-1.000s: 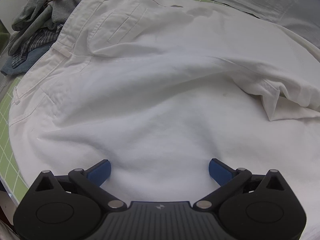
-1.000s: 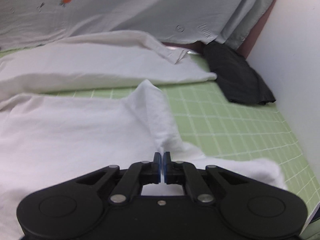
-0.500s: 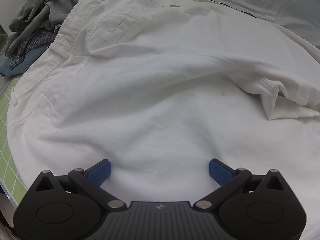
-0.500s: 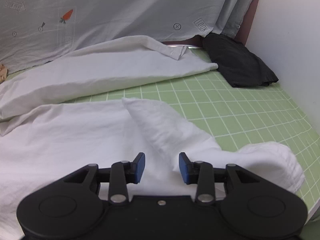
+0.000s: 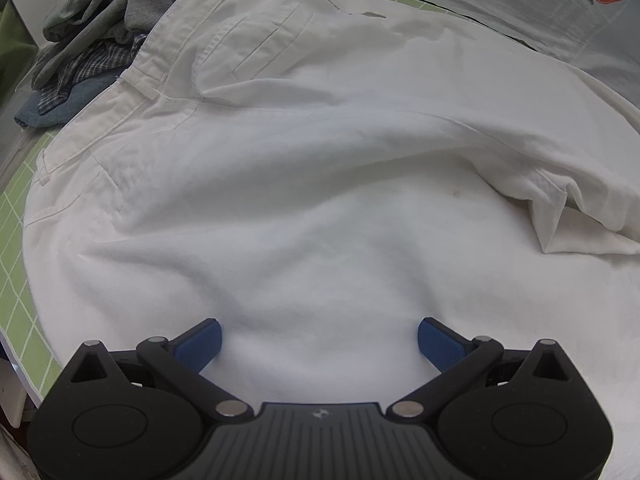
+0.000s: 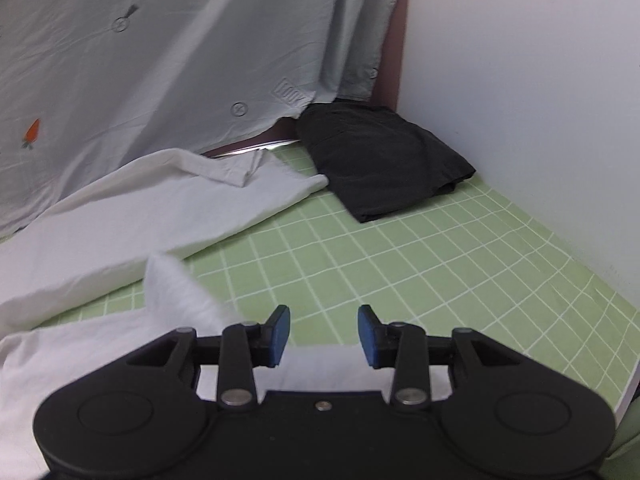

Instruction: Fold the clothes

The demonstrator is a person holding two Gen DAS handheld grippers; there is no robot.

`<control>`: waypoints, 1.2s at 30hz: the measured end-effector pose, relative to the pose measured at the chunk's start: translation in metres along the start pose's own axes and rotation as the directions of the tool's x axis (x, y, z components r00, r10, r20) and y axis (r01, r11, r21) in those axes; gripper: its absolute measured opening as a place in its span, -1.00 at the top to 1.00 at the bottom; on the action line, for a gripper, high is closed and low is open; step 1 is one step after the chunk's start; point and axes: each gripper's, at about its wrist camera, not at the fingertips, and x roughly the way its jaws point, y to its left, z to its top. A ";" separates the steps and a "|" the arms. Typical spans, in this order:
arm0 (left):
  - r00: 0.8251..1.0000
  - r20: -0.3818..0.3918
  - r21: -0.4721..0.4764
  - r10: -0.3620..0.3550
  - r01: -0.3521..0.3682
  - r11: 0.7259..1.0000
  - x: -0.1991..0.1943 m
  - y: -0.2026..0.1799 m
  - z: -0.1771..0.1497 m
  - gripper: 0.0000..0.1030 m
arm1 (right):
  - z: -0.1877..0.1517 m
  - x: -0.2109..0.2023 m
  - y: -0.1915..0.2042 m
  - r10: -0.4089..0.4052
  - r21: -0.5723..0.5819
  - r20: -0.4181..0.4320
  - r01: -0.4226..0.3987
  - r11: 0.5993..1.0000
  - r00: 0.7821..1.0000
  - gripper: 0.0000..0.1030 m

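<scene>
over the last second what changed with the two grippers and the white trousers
The right gripper let go of the trouser leg it was pinching, opened, and swung toward the green mat. The left gripper stayed open over the white trousers, barely moved.

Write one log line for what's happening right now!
left gripper: open over white trousers | right gripper: open, empty | trousers: unfolded

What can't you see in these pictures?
- Left wrist view: the white trousers run off the right edge; the clothes pile is partly under their waistband.
- Right wrist view: the trouser cloth near the right gripper is blurred; its body hides what lies beneath.
</scene>
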 end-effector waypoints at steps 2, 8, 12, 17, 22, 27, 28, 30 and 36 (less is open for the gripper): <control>1.000 0.001 -0.013 0.005 -0.005 1.000 0.000 0.000 0.000 -1.00 | 0.011 0.022 -0.009 -0.004 0.022 -0.030 0.005 1.000 1.000 0.17; 1.000 0.001 -0.058 0.023 -0.023 0.998 -0.001 0.000 -0.002 -1.00 | 0.002 0.073 -0.002 0.064 -0.076 -0.180 -0.079 0.994 0.982 0.09; 0.999 -0.008 -0.083 0.035 -0.035 0.996 -0.002 -0.002 -0.003 -1.00 | -0.022 0.063 0.014 0.155 -0.095 -0.214 -0.178 0.979 0.965 -0.19; 0.999 -0.027 -0.086 0.039 -0.041 0.995 -0.002 -0.003 0.000 -1.00 | -0.043 0.051 0.022 0.208 -0.079 -0.219 -0.230 0.970 0.953 -0.36; 0.999 -0.042 -0.083 0.032 -0.035 0.996 -0.001 -0.001 0.003 -1.00 | -0.049 0.043 0.025 0.281 -0.104 -0.242 -0.313 0.944 0.929 -0.07; 0.999 -0.039 -0.088 0.032 -0.036 0.995 -0.002 0.000 0.002 -1.00 | -0.048 0.027 0.034 0.270 -0.221 -0.195 -0.310 0.925 0.943 0.64; 0.999 -0.038 -0.089 0.032 -0.036 0.995 -0.002 0.001 0.002 -1.00 | -0.045 0.025 0.033 0.259 -0.240 -0.176 -0.296 0.924 0.950 0.70; 0.999 -0.037 -0.090 0.033 -0.036 0.995 -0.001 0.002 0.002 -1.00 | -0.033 0.022 0.028 0.225 -0.261 -0.125 -0.251 0.932 0.966 0.78; 0.999 -0.034 -0.093 0.033 -0.036 0.995 -0.001 0.003 0.002 -1.00 | 0.027 0.039 -0.026 0.054 -0.150 0.066 -0.044 0.988 0.996 0.75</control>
